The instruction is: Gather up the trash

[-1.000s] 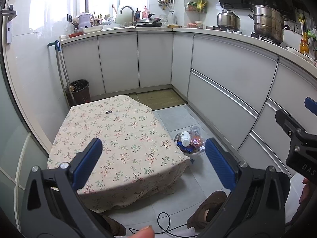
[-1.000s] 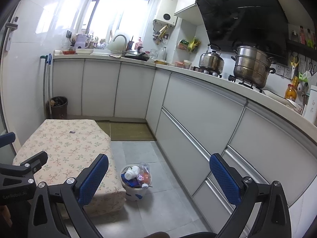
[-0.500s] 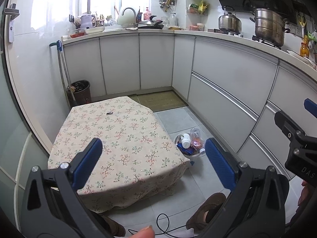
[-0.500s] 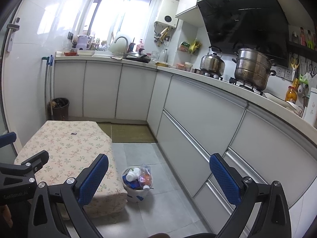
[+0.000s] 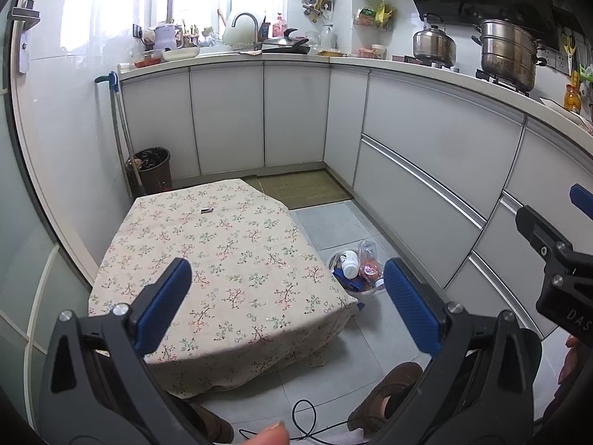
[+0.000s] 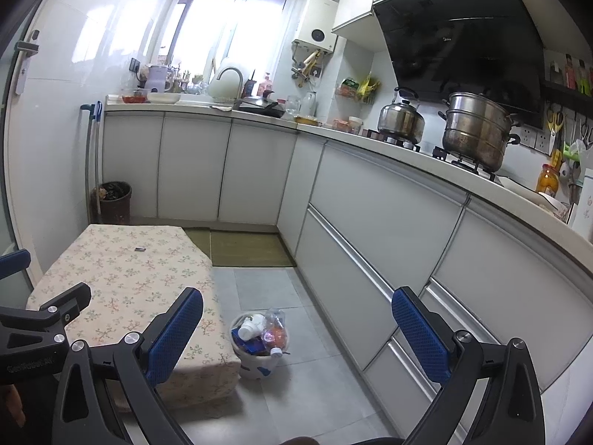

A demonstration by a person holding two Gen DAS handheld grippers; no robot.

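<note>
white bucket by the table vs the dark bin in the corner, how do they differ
The white bucket is pale with blue marks; the dark bin is brown with a black liner.
The bucket stands on open floor beside the cloth-covered table; the bin stands in the far corner by the cabinets.
The bucket is heaped above its rim with bottles; the bin's contents barely reach its rim.
Both stand upright on the floor with no lid.

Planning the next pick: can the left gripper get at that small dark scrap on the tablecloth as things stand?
Probably yes. The left gripper is open, holds nothing and faces the small dark scrap, which lies alone on the floral tablecloth with nothing between them, though it must travel forward to the far half.
</note>
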